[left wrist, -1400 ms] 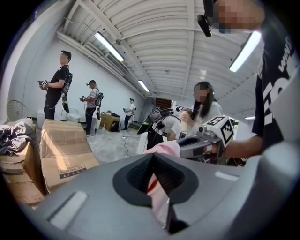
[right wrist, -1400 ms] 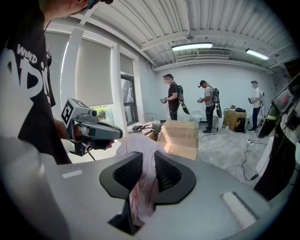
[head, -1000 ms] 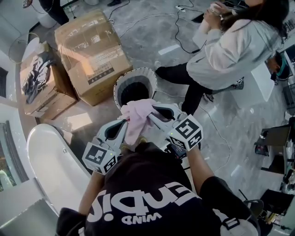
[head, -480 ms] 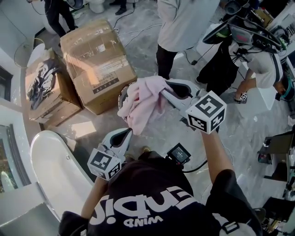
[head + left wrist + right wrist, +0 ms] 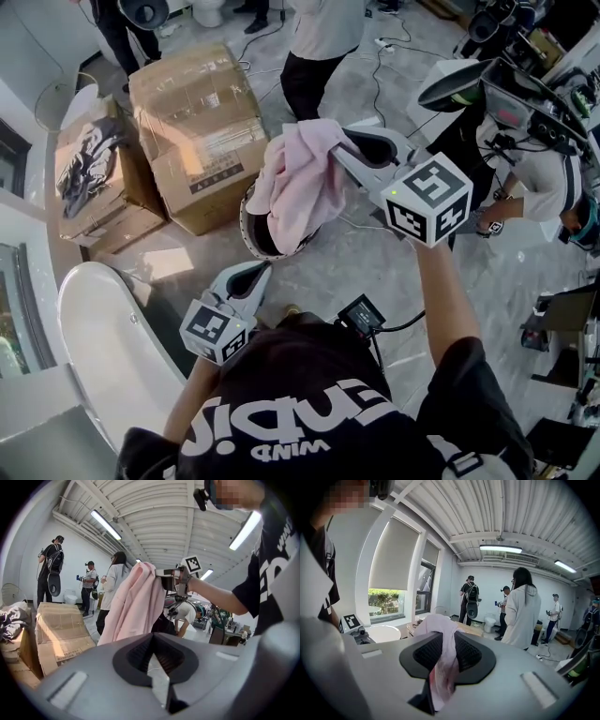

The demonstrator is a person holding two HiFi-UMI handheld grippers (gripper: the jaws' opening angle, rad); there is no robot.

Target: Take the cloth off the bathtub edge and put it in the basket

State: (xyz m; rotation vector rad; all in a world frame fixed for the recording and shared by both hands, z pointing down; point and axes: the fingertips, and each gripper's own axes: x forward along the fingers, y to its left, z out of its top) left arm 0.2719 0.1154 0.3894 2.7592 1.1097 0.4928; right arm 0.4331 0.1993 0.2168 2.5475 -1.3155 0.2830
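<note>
Two cardboard boxes [image 5: 202,131] touch at the left; the smaller, open one holds dark fabric [image 5: 80,159], the larger is taped shut. Below them the bathtub [image 5: 103,337] is cut off by the picture's edge. The left gripper [image 5: 261,270] has its fingers together on nothing, near the basket [image 5: 247,225]. Most of the basket's opening is hidden behind the pink cloth [image 5: 300,178], so its contents cannot be made out. The right gripper [image 5: 345,142] has its fingers clamped on the cloth's top, and the cloth hangs in the air over the basket. Bare floor [image 5: 375,272] lies to the basket's right, with people [image 5: 323,23] beyond.
</note>
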